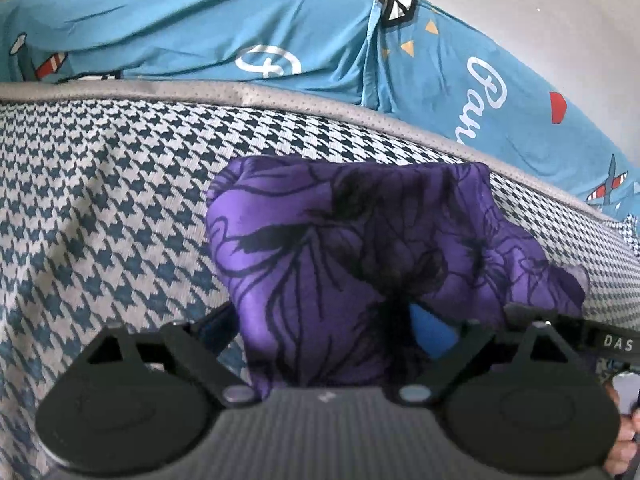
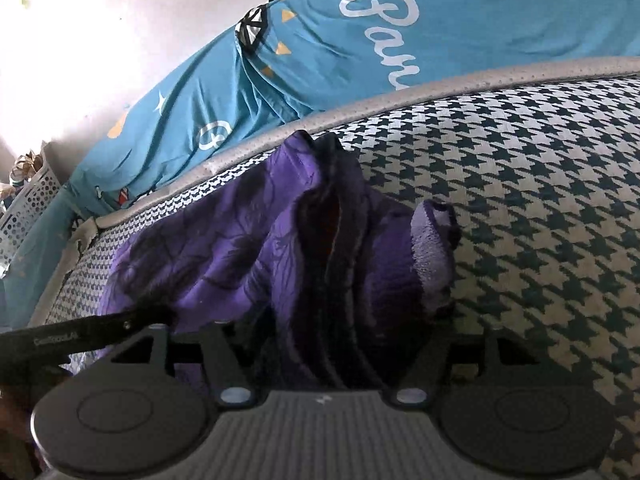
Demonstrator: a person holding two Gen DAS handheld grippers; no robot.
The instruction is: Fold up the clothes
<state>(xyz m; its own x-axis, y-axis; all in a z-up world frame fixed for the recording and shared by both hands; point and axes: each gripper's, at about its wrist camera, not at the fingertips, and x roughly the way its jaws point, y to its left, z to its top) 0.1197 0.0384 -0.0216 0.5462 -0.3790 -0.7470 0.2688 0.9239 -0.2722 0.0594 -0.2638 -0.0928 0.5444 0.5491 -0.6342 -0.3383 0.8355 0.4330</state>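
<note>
Filling the lower and middle frame in both views, the houndstooth blue-and-white mattress [image 1: 100,208] carries the task's thing; a teal printed bedsheet [image 1: 320,52] runs across the top. The purple floral-print garment [image 1: 340,248] lies bunched at centre, draping down between both grippers. Left gripper [image 1: 324,344] and right gripper [image 2: 320,344] each have cloth between their fingers, seemingly clamped, though the tips are hidden. Folded layers run away from the right gripper.

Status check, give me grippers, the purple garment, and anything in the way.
Left gripper and right gripper: fingertips buried in cloth, grip unconfirmed. Purple garment bunched on the houndstooth mattress, not yet folded. Blue printed sheet behind, apart from it.
</note>
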